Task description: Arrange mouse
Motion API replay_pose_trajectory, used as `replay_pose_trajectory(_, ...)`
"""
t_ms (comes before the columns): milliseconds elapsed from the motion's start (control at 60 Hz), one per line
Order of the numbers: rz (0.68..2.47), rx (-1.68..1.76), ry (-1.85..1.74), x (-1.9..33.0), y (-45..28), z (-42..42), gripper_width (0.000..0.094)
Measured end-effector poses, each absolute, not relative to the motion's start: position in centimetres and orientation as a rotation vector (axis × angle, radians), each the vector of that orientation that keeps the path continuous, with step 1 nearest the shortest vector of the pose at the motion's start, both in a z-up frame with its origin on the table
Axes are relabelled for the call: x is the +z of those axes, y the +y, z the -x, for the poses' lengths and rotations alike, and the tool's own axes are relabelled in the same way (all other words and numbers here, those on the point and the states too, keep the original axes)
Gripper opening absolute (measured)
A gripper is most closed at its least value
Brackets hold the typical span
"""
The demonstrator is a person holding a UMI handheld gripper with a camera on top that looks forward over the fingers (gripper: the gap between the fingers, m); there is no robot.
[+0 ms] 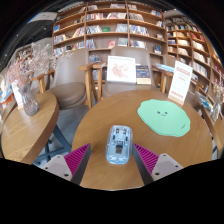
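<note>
A light blue-grey mouse (pixel 119 143) lies on the round wooden table (pixel 190 160), its length pointing away from me. It rests on the tabletop between my two fingers, with bare wood showing on each side of it. My gripper (pixel 113 157) is open; the magenta pad of the left finger (pixel 77 158) and that of the right finger (pixel 149 156) stand well apart from the mouse's sides. A green round-edged mat (pixel 164 116) lies on the same table, beyond the mouse and to its right.
A second wooden table (pixel 25 130) stands to the left with a vase of dried flowers (pixel 22 75). Chairs (pixel 70 78) and a sign card (pixel 122 68) sit behind the table. Another standing card (pixel 181 80) is at the right. Bookshelves (pixel 105 25) fill the background.
</note>
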State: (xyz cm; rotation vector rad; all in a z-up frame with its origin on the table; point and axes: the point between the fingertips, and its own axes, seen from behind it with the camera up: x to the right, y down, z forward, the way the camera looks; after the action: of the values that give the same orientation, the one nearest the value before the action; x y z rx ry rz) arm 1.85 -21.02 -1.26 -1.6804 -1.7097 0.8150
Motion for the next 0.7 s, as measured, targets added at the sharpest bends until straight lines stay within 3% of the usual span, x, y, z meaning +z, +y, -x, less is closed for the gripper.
replay_pose_trajectory(183, 1.659, 0.831, -1.731, -1.3, -21.5, 0.2, 0.084)
replay_pose_trajectory(300, 1.661, 0.825, -1.728, -1.2, -21.5, 0.8, 0.078)
replay_pose_trajectory(367, 1.652, 0.827, -1.725, -1.2, -21.4, 1.3, 0.0667)
replay_pose_trajectory(383, 1.648, 0.825, -1.722, -1.2, -21.3, 1.5, 0.0496)
replay_pose_trajectory(400, 1.645, 0.831, -1.722, -1.2, -21.4, 1.7, 0.0461)
replay_pose_trajectory(500, 1.627, 0.8, -1.768, -1.0, -21.5, 1.9, 0.0428)
replay_pose_trajectory(583, 1.63, 0.858, -1.783, 0.9, -21.7, 2.2, 0.0413)
replay_pose_trajectory(700, 1.613, 0.988, -1.703, 6.9, -19.0, 4.0, 0.0416)
